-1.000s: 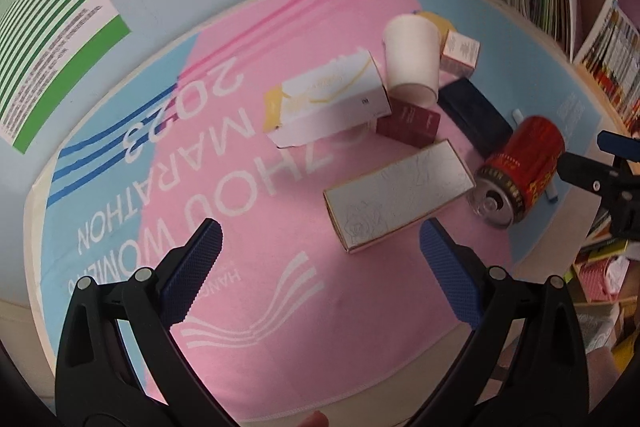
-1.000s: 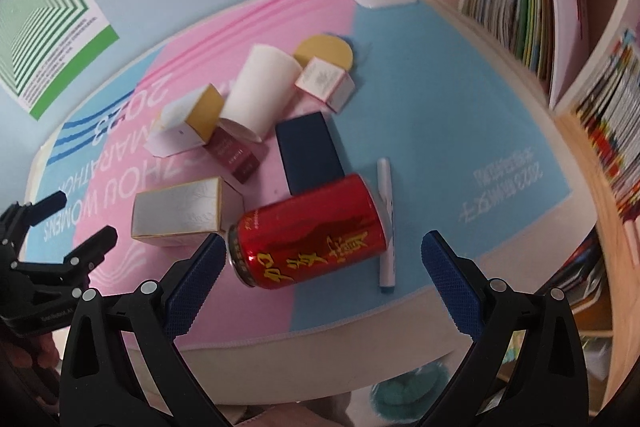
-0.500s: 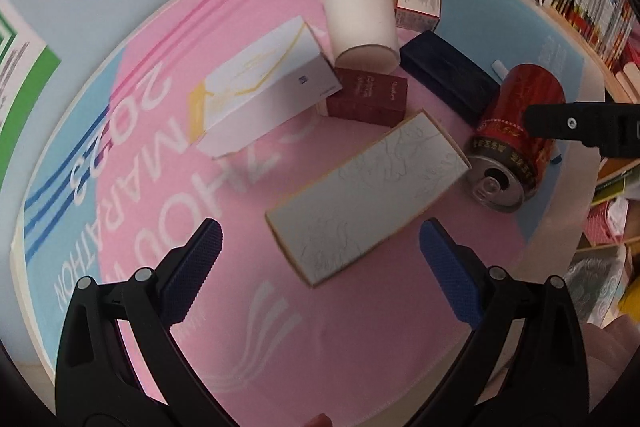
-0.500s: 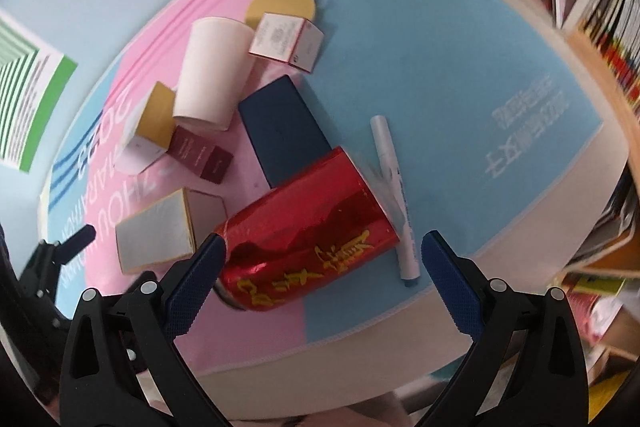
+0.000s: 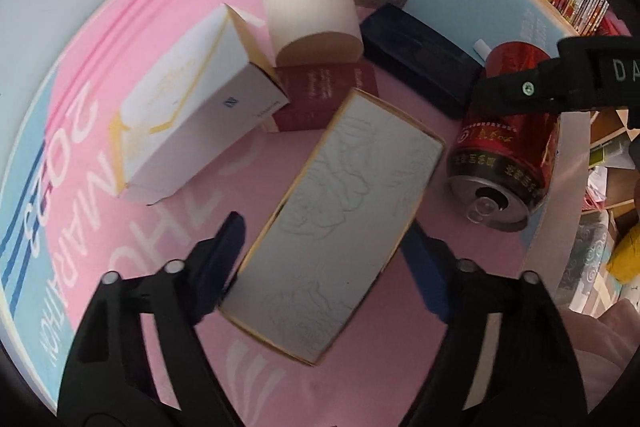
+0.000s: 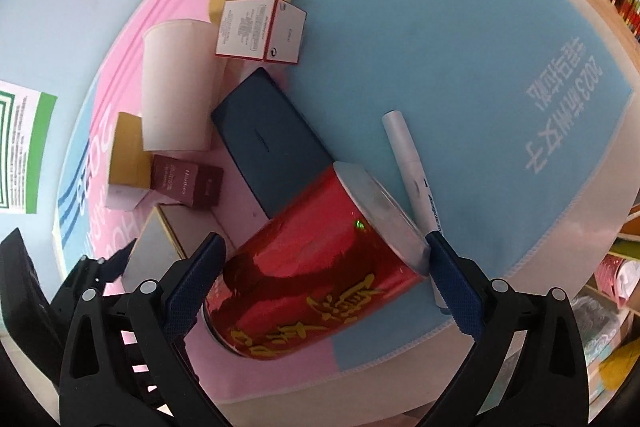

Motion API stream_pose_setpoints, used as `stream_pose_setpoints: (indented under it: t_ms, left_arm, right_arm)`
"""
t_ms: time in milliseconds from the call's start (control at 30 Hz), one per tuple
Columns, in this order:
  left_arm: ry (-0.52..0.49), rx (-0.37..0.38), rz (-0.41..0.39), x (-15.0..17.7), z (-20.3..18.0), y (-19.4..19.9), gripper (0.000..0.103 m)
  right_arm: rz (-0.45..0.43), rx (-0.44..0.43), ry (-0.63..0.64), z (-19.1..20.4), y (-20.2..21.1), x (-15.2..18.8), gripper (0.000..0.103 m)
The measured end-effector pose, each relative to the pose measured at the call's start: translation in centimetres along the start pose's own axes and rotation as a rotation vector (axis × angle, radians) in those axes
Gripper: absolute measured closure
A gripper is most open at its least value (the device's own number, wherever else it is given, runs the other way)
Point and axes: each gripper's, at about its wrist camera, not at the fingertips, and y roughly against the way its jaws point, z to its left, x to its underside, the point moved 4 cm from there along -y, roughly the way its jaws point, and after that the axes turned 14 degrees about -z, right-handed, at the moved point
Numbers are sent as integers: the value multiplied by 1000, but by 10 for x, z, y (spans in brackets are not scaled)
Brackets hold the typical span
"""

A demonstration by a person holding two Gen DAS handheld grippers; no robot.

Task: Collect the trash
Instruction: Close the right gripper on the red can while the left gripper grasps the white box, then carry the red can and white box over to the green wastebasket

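Collection not yet started: nothing lifted.
My left gripper (image 5: 324, 259), jaws just narrowing, straddled the grey box (image 5: 336, 227) beside the red can (image 6: 304, 283); my right gripper (image 6: 324, 279) bracketed that can, pads seemingly touching, grip unconfirmed; cup, cartons, marker remained.

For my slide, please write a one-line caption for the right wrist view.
Right gripper straddles a lying red can on the pink-and-blue mat, a white marker alongside.
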Motion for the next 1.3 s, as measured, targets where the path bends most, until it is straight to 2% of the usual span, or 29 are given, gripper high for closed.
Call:
stream_pose_setpoints:
  t_ms: [133,333,667,1000,1100,1300]
  left_arm:
    - [17,52,0,-2,-3,-3,53]
    - [52,62,-6,-1,1,-1,54]
    - [67,84,-51,7,8,36,54]
    - [-12,130,-107,0,-8,60,54]
    - [-42,147,-114,-3,-16,63,54]
    - [-118,178,-125,-7,-45,73,54]
  right_arm:
    - [28,1,-2,-4,-6,1,8]
    - [12,-22,-8,-9,4,2,15]
    - [-72,-37,-30,-29,50,-3,24]
    - [-186,-33,-98,-53,95,14,29]
    - [-215,-26,-126,-34,90,27,30]
    - [-289,-17,-188,-55,126,44,30]
